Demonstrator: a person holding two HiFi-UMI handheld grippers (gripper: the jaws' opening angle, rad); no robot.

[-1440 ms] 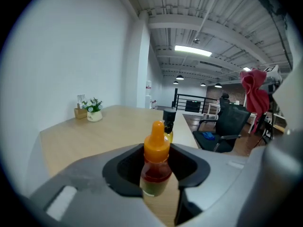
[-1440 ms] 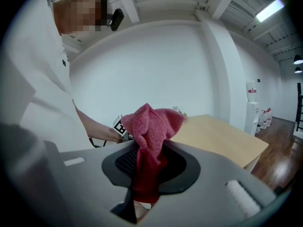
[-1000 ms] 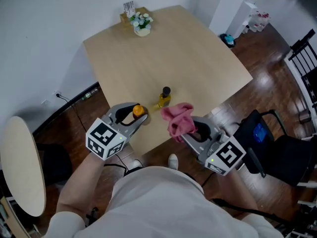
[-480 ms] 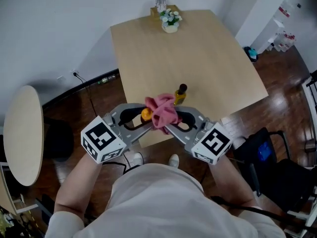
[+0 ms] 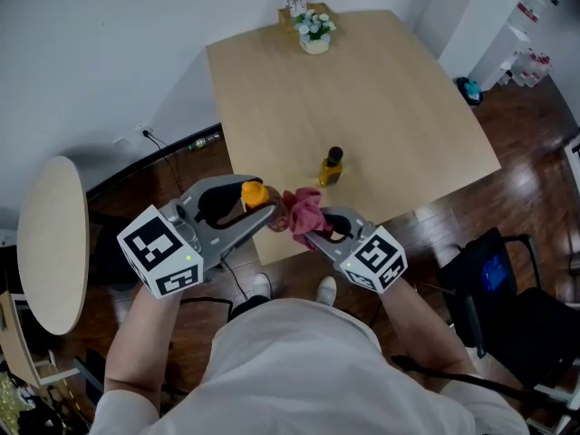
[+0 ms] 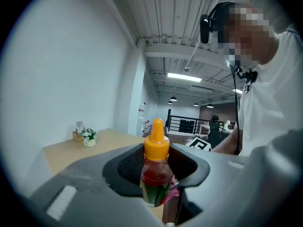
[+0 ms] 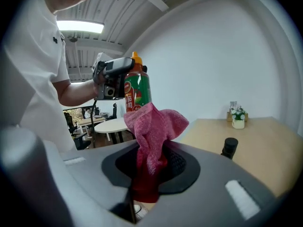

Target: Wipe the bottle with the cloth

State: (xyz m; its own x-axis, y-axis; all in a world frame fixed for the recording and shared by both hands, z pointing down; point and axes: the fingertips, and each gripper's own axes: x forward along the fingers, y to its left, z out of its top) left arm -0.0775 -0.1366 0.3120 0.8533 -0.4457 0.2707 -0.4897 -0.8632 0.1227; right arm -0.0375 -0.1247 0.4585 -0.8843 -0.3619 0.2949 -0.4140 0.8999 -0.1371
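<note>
Held the orange-capped bottle [image 5: 255, 196] of red sauce clamped in the left tongs [image 5: 268, 216] just off the worktop's [image 5: 381, 98] near edge over open floor [image 5: 535, 143], with the pink cloth [image 5: 304, 214] pinched in the right tongs [image 5: 314, 234] against it, 1 black-capped bottle [image 5: 331, 167] of yellow liquid standing near that edge.

Orange-capped bottle [image 6: 155, 174] with green label, pink cloth [image 7: 154, 126], pale wood table [image 5: 362, 89], black-capped yellow bottle [image 5: 331, 168]
</note>
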